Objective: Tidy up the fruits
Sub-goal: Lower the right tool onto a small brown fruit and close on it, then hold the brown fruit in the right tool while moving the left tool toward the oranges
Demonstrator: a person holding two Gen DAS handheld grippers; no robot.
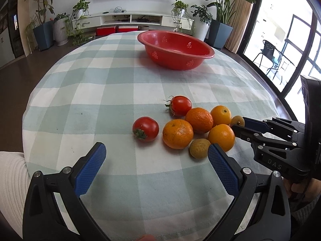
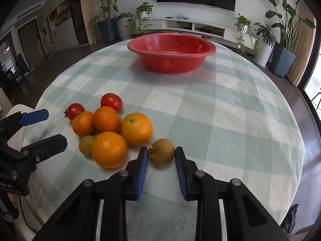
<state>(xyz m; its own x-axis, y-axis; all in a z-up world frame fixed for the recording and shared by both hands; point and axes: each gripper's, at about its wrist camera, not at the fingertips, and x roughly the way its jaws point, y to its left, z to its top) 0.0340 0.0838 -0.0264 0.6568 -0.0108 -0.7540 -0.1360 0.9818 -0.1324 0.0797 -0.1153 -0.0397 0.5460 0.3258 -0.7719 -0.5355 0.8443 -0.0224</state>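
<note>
Right gripper (image 2: 161,155) clamped on a small brownish-green fruit, likely a longan (image 2: 161,151), blue pads pressing both flanks, fruit at rest on the checked tablecloth (image 2: 220,120) near the table's front edge. Just beside it, toward the left edge: a touching cluster of four oranges (image 2: 109,149), a second longan (image 2: 86,145) and two tomatoes (image 2: 111,101). Left gripper (image 1: 156,154) wide apart, empty, poised short of that cluster. Red colander bowl (image 2: 171,55) empty as far as visible, well apart toward the far edge. Step in hand, by the look of it: lifting the gripped longan for the bowl. Best done with a straight rise before any sideways travel, clear of the neighbouring orange; gentle, steady pressure on a small round fruit prone to slipping; release low inside the bowl rather than a drop from height.
</note>
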